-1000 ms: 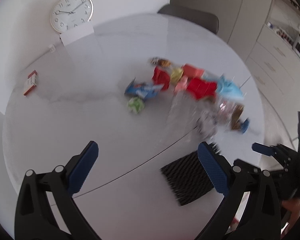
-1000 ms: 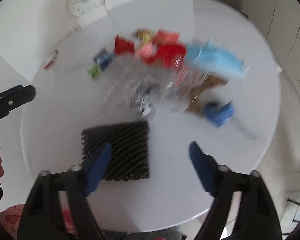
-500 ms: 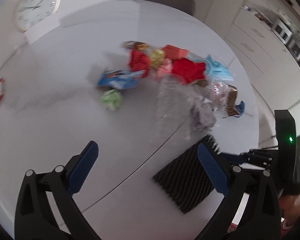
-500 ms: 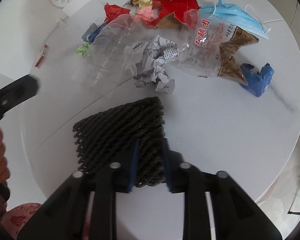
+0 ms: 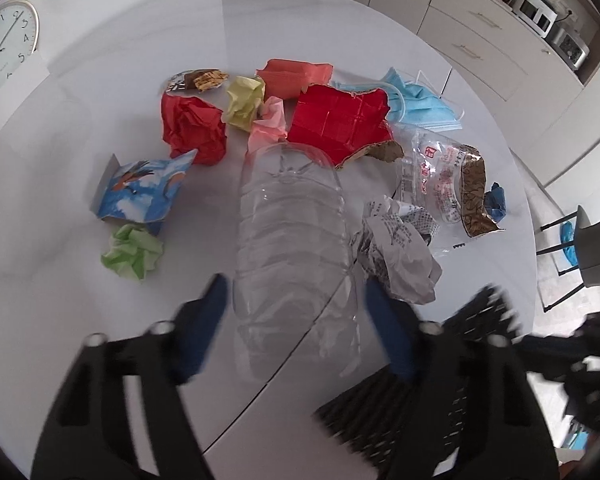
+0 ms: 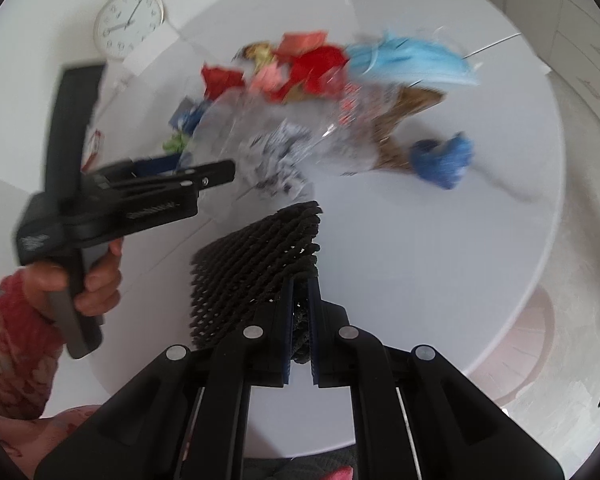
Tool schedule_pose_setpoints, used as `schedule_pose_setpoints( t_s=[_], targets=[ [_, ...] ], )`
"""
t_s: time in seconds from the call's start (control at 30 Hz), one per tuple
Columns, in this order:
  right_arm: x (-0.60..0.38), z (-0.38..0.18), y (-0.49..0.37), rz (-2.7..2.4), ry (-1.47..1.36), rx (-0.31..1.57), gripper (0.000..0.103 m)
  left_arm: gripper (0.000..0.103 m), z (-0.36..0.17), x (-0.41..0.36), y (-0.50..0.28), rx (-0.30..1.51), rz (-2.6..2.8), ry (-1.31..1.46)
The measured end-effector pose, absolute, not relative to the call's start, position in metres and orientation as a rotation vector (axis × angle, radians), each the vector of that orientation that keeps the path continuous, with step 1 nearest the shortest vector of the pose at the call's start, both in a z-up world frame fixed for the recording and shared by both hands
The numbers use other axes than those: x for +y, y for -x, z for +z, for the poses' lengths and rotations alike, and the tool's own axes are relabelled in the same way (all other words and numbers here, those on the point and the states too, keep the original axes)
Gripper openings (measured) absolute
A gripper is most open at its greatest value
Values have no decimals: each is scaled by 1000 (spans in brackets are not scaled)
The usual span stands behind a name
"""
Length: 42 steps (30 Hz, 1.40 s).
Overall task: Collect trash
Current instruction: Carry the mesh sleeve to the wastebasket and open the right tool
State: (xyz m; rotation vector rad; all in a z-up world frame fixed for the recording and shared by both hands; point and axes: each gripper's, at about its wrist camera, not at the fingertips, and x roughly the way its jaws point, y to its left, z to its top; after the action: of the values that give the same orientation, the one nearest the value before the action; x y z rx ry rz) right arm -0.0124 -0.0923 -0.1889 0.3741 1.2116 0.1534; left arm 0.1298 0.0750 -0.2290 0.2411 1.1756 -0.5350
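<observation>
with the right tongs (image 6: pixel 300 344) clamped on the black foam net (image 6: pixel 256 264), centre the closing left tongs (image 5: pixel 296 320) around the clear bottle (image 5: pixel 292 248) between them before lifting off the counter (image 5: pixel 80 312).

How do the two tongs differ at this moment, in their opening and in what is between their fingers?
The left tongs are wide and closing, with the clear plastic bottle between their fingers; whether the pads press it yet is not clear. The right tongs are shut on the black foam net. The bottle lies on the white table; the net is lifted at the pinched edge. Both tongs point steeply down at the table.
</observation>
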Motion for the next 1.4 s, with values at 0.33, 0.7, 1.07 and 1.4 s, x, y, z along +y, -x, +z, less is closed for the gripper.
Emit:
schedule_pose_setpoints(
  t_s=[0.33, 0.7, 1.07, 1.4],
  targets=[
    [-183, -147, 77, -100, -423, 1133, 8, 59, -216, 88, -117, 1133, -540, -202],
    [-299, -301, 124, -452, -551, 1316, 8, 59, -162, 106, -78, 1108, -557, -108],
    [-325, -466, 119, -493, -717, 1451, 29, 59, -132, 50, -32, 1095, -606, -180],
    [-355, -398, 149, -446, -664, 1329, 65, 59, -134, -63, 27, 1076, -856, -272]
  ],
)
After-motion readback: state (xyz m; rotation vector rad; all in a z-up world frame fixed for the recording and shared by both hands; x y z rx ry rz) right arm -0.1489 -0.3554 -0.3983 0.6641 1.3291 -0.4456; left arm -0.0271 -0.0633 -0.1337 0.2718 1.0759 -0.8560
